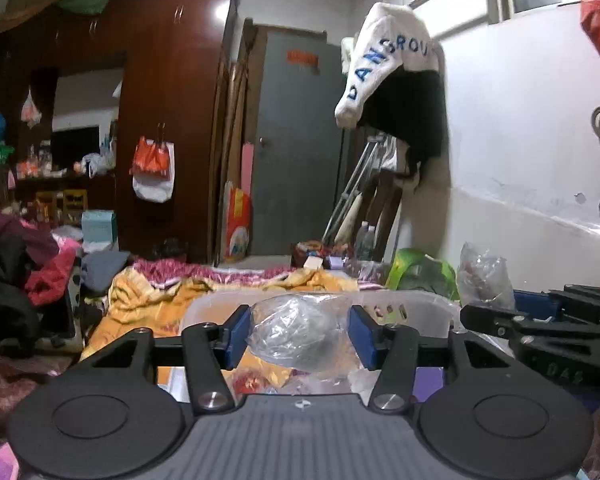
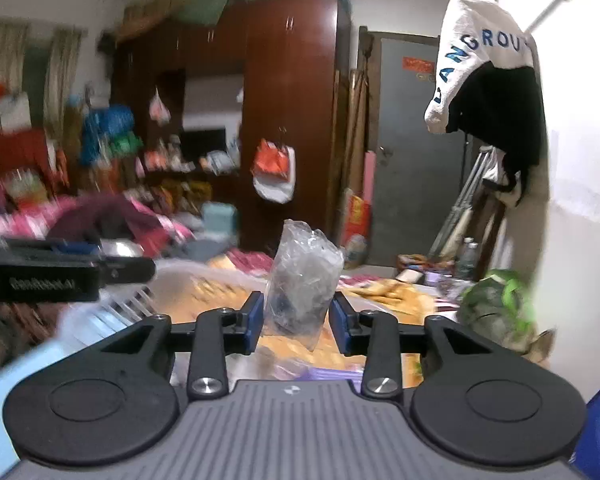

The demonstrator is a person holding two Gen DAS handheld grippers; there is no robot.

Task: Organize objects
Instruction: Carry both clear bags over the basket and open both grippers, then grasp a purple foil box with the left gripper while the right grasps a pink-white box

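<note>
My left gripper (image 1: 300,330) is shut on a crumpled clear plastic bag (image 1: 300,332) with something dark inside, held above a translucent white plastic bin (image 1: 412,312). My right gripper (image 2: 297,320) is shut on another clear plastic bag (image 2: 302,276) with dark contents, which stands up between the blue pads. The right gripper also shows at the right of the left wrist view (image 1: 540,328) with its bag (image 1: 484,276). The left gripper shows at the left of the right wrist view (image 2: 60,272), over the bin (image 2: 124,300).
A bed with yellow and pink bedding (image 1: 148,296) and piled clothes (image 1: 16,276) lies ahead. A green bag (image 2: 496,308) sits by the white wall on the right. A brown wardrobe (image 1: 168,120), a grey door (image 1: 296,140) and a hanging white cloth (image 1: 384,60) stand beyond.
</note>
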